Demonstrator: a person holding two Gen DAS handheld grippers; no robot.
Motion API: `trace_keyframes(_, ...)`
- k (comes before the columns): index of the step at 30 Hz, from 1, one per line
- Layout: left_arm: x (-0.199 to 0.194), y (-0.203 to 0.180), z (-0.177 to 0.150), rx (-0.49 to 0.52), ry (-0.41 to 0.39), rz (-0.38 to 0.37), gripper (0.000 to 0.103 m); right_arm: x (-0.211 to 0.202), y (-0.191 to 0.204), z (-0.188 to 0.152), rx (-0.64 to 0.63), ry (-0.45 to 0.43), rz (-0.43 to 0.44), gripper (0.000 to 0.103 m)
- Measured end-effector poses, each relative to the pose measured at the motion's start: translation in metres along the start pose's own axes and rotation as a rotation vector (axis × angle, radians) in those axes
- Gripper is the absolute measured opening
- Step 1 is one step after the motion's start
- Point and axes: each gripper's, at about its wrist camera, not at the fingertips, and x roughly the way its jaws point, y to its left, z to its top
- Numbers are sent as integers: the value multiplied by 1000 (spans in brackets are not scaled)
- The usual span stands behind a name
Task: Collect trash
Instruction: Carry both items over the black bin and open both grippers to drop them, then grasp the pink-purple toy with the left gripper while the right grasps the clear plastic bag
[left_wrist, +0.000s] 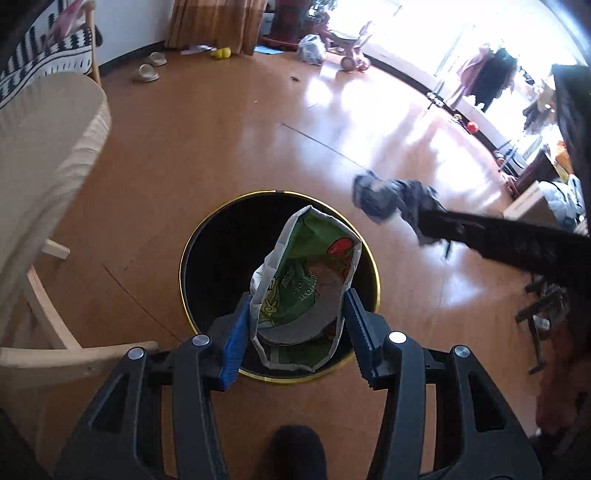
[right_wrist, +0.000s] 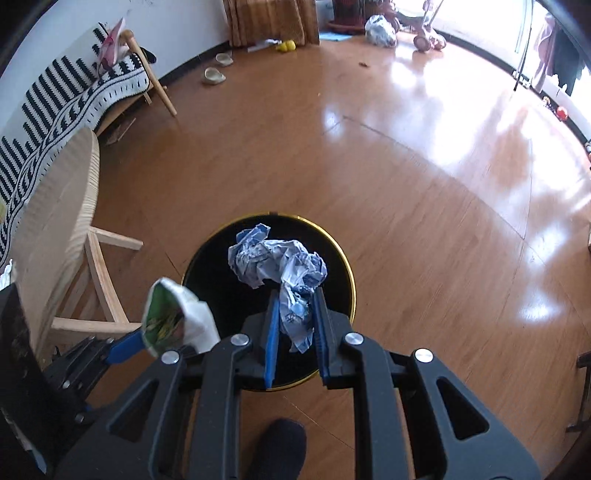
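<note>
My left gripper (left_wrist: 297, 295) clamps the bag (left_wrist: 306, 288) and my right gripper (right_wrist: 295, 317) pinches the wrapper (right_wrist: 277, 258), both over the bin (right_wrist: 343, 258). Pickup looks done; only the drop remains, I judge.
</note>
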Motion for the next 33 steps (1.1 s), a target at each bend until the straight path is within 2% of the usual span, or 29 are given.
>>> trace_keyframes(2,11,-1,10,-9,9,-7,49,-2,1,-2,6,-3,-4,17)
trace_keyframes(10,20,-22,13,-13,8,-20,54,-8,-2,-5,14,-19,15,18)
trace_keyframes(13,16,-23,12,-18,-5,-17,72,-13,-2,-5,15,-33,10,18)
trace_keyframes(14,15,-23,12,-19,-9,-12,82,-15,-2,-5,14,-42,9,18)
trace_keyframes(15,14,-23,11,-19,-13,-4,85,-17,-2,-5,16,-55,0,19)
trace_keyframes(18,8,-18,10,-22,-21,13,87,-15,-6,-3,52,-49,-7,31)
trace_keyframes(19,5,-15,10,-28,-25,17,87,-15,-6,-3,65,-44,2,43)
trace_keyframes(20,2,-12,9,-33,-30,18,88,-15,-5,-3,74,-40,9,52)
trace_keyframes(21,-2,-11,8,-38,-35,19,88,-16,-2,-2,74,-40,13,66)
trace_keyframes(22,-9,-7,8,-41,-44,20,89,-19,2,-1,67,-47,15,71)
trace_keyframes(27,-45,4,1,-42,-89,16,97,-40,29,2,25,-106,20,83)
trace_keyframes(29,-63,11,-2,-45,-112,15,97,-49,42,4,12,-129,25,88)
trace_keyframes(33,-93,26,-8,-66,-112,31,97,-76,73,3,-16,-212,30,89)
